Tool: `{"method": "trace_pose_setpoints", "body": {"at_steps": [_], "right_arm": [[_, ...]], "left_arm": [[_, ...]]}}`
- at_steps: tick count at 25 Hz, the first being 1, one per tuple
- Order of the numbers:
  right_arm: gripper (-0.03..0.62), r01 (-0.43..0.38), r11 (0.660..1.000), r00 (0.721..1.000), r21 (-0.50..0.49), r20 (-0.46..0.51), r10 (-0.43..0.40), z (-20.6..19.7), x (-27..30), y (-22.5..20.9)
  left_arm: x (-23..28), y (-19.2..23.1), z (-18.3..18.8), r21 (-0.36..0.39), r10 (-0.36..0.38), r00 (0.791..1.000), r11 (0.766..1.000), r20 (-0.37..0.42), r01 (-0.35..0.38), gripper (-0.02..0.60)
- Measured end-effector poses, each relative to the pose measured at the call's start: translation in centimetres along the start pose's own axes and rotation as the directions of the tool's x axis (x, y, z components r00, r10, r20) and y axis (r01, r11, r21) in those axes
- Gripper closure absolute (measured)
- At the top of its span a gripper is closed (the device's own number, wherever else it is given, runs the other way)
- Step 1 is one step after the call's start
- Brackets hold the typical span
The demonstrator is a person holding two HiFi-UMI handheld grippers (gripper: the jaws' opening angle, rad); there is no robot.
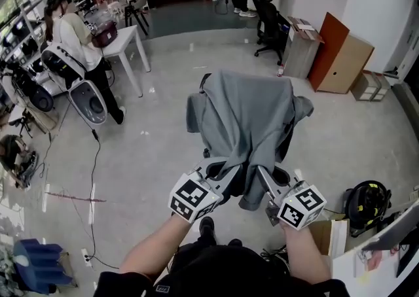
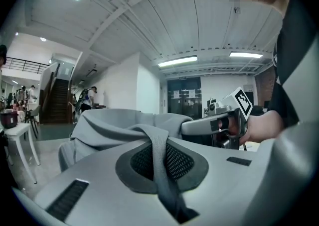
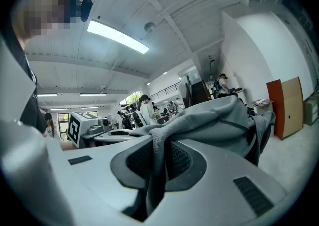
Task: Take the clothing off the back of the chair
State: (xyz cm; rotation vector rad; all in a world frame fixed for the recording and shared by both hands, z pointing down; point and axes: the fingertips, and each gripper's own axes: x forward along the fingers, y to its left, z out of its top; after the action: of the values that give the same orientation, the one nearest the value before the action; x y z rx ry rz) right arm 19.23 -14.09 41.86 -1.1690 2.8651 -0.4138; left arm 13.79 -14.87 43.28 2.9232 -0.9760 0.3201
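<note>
A grey garment is spread over a black chair in front of me. My left gripper is shut on a fold of its near hem, and the cloth runs down between the closed jaws. My right gripper is shut on the hem beside it, with a pinched strip of the garment between its jaws. The two grippers sit close together at the garment's near edge. Most of the chair is hidden under the cloth.
A person stands at a white table far left. Cardboard boxes and a brown board line the right wall. A black office chair stands behind. A black helmet-like object and cables lie on the floor.
</note>
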Motion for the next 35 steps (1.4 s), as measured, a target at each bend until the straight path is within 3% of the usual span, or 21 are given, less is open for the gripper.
{"method": "trace_pose_setpoints", "body": {"at_steps": [7, 13, 21, 30, 35], "right_arm": [[0.48, 0.011, 0.995, 0.998, 0.104, -0.065, -0.004, -0.6, 4.8, -0.3], [0.442, 0.076, 0.981, 0.992, 0.177, -0.116, -0.056, -1.4, 6.9, -1.9], [0.401, 0.079, 0.966, 0.989, 0.245, -0.14, -0.046, -2.5, 7.3, -3.0], [0.385, 0.041, 0.961, 0.993, 0.275, -0.121, -0.007, -2.3, 7.7, -3.0], [0.364, -0.006, 0.951, 0.993, 0.31, -0.108, 0.042, -2.3, 8.2, -2.4]], "left_arm": [[1.8, 2.6, -1.0, 0.038, -0.086, 0.996, 0.995, -0.037, 0.088, 0.574], [3.4, 4.0, -2.6, 0.108, -0.138, 0.987, 0.983, -0.087, 0.147, 0.574], [4.2, 3.6, -3.8, 0.094, -0.315, 0.945, 0.942, -0.092, 0.323, 0.571], [4.3, 4.3, -3.8, 0.078, -0.4, 0.913, 0.91, -0.085, 0.406, 0.493], [3.4, 4.3, -4.0, 0.089, -0.461, 0.882, 0.879, -0.098, 0.469, 0.461]]}}
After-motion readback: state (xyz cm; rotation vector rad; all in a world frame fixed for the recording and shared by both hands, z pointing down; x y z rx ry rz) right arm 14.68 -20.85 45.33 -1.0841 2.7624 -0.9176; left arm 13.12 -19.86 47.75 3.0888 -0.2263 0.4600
